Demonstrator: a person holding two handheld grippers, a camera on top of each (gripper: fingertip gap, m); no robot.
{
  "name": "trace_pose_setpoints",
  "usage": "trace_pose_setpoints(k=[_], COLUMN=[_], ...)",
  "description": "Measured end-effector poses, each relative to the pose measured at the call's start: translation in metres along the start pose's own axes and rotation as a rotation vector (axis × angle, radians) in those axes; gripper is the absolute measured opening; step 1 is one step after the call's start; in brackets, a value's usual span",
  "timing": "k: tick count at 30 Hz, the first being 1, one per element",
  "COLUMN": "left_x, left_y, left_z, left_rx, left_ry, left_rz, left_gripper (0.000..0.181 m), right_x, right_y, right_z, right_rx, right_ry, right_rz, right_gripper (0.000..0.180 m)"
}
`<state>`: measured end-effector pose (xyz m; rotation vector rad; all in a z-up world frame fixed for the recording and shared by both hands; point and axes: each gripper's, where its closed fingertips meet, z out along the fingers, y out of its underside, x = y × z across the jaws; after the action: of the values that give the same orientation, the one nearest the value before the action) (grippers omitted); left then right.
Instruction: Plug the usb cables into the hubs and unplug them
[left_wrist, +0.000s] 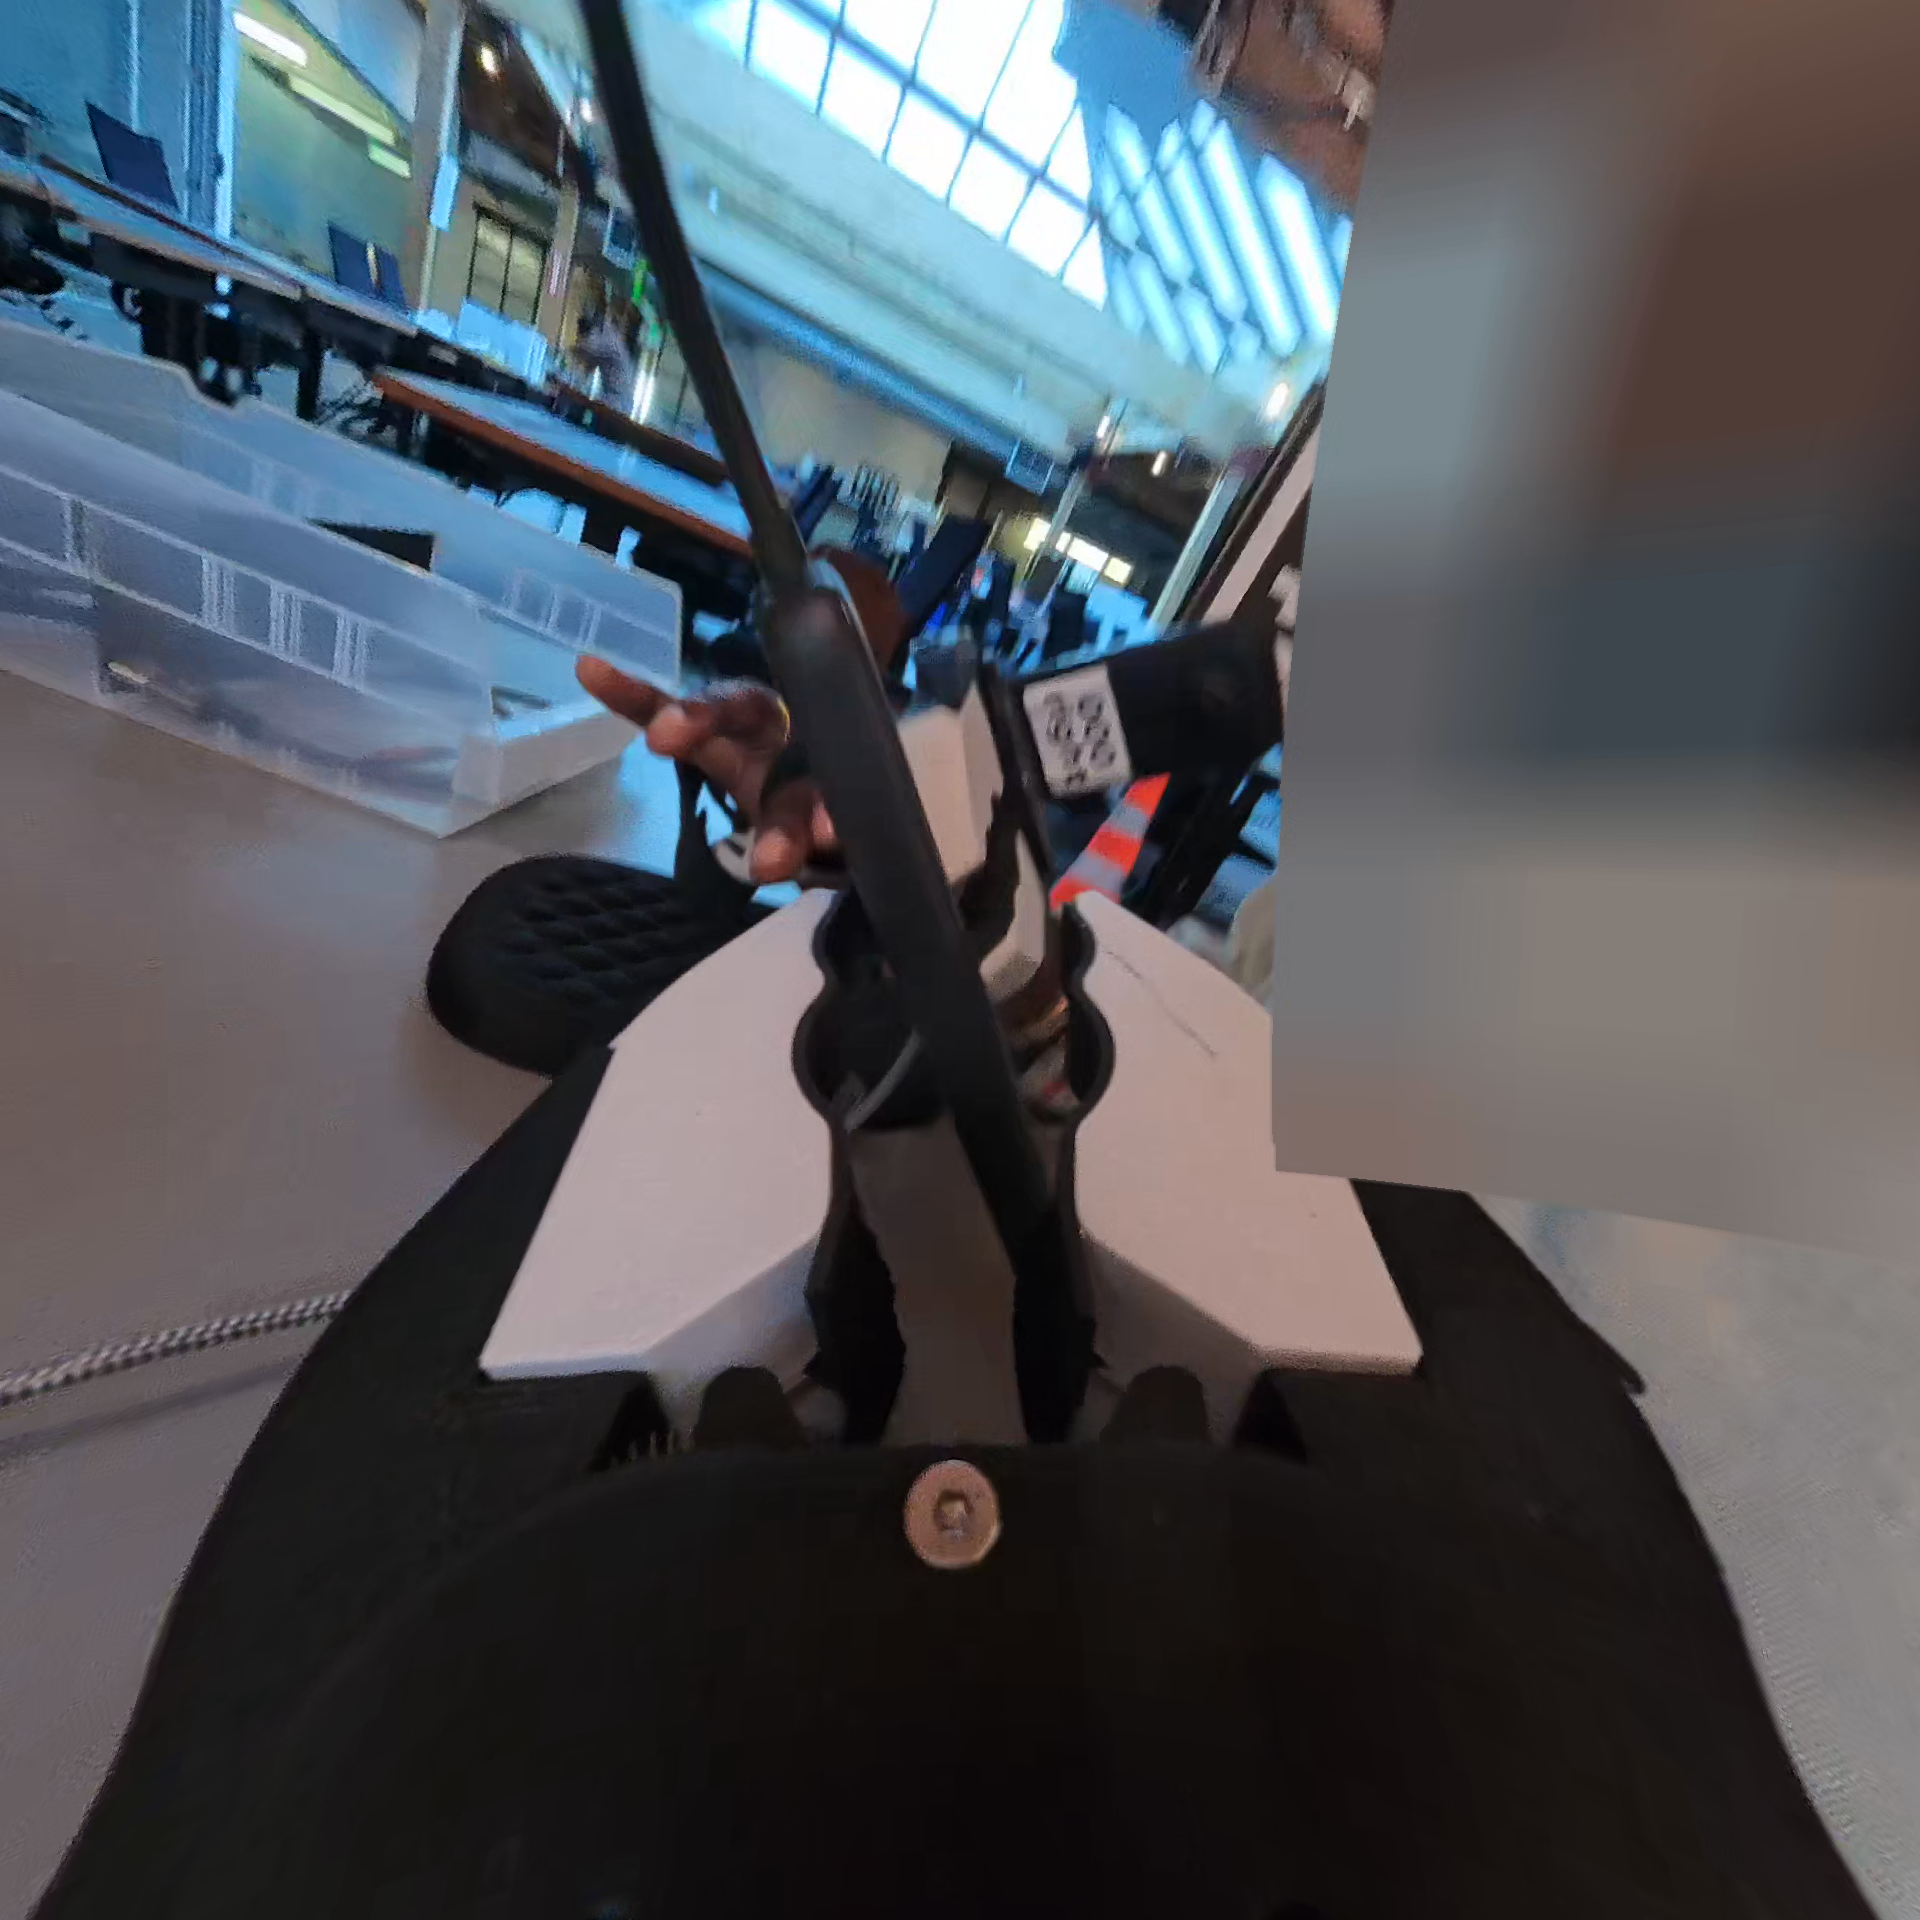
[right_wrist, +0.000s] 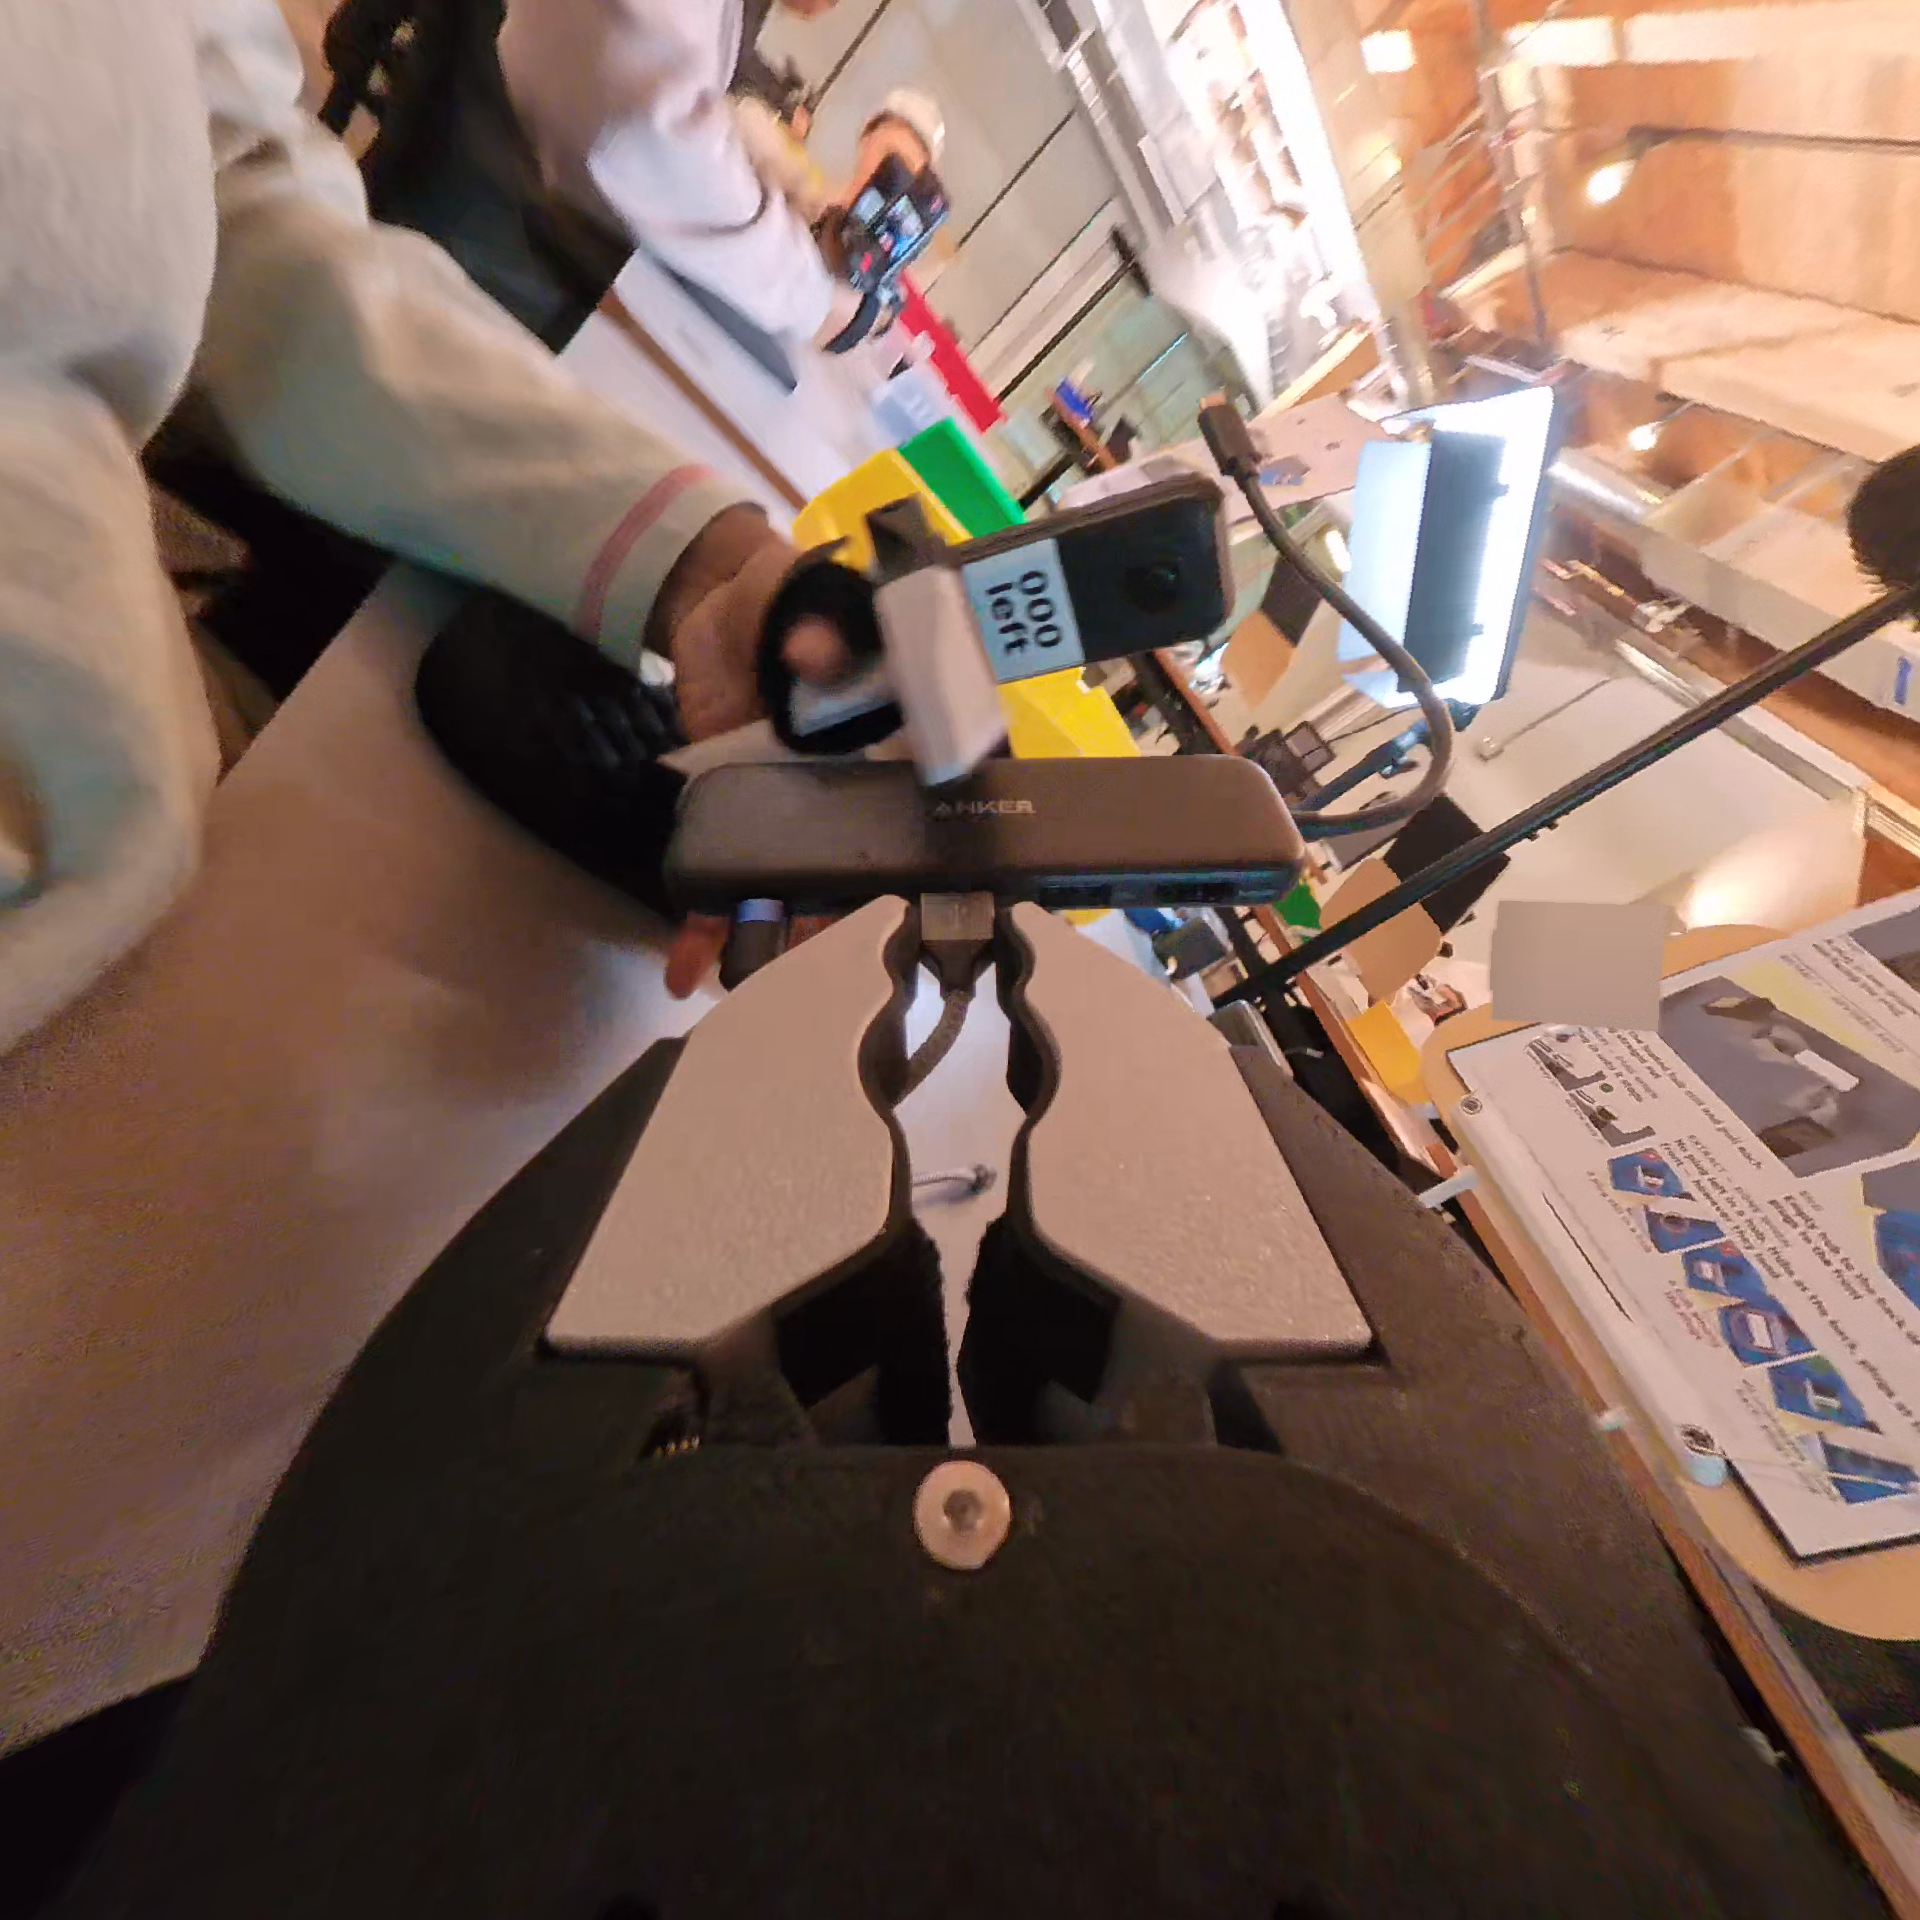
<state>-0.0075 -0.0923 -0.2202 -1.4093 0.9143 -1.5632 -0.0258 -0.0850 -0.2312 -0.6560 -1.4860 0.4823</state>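
Observation:
A dark grey USB hub (right_wrist: 1039, 821) is held level in the air. My left gripper (left_wrist: 951, 935) is shut on it; in the left wrist view the hub (left_wrist: 883, 831) runs edge-on between the white fingers (left_wrist: 727, 1143). One left finger (right_wrist: 940, 675) crosses the hub's top in the right wrist view. My right gripper (right_wrist: 956, 920) is shut on a USB plug (right_wrist: 954, 940) with a braided cable (right_wrist: 935, 1039). The plug meets the hub's near edge, beside two open ports (right_wrist: 1143, 891); how deep it sits is hidden. The hub's own cable (right_wrist: 1382, 665) curls up to the right.
A black mesh pad (left_wrist: 561, 956) lies on the beige table (left_wrist: 208, 1039). A clear plastic bin (left_wrist: 312, 644) stands at the far left. A braided cable (left_wrist: 156, 1351) trails over the table. An instruction sheet (right_wrist: 1714, 1195), a black pole (right_wrist: 1558, 810) and yellow and green bins (right_wrist: 935, 478) are on the right.

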Motion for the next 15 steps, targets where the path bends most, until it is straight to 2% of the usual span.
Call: trace_pose_setpoints(k=[2, 5, 9, 15], left_x=[0.0, -0.004, -0.009, -0.007], left_y=[0.014, 0.011, 0.01, 0.017], left_z=[0.005, 0.005, 0.003, 0.003], left_rx=[-0.08, -0.064, -0.047, -0.079], left_ry=[-0.03, -0.058, -0.096, -0.083], left_rz=[0.064, 0.088, 0.065, 0.023], left_gripper=[0.039, 0.018, 0.014, 0.012], right_x=[0.004, 0.006, 0.007, 0.0], right_y=[-0.001, 0.0, 0.004, 0.006], right_z=[-0.002, -0.002, 0.0, -0.001], right_rx=[0.017, -0.009, -0.071, -0.119], right_ry=[0.031, 0.068, 0.107, 0.006], right_rz=[0.004, -0.053, -0.124, -0.178], right_gripper=[0.014, 0.014, 0.014, 0.014])
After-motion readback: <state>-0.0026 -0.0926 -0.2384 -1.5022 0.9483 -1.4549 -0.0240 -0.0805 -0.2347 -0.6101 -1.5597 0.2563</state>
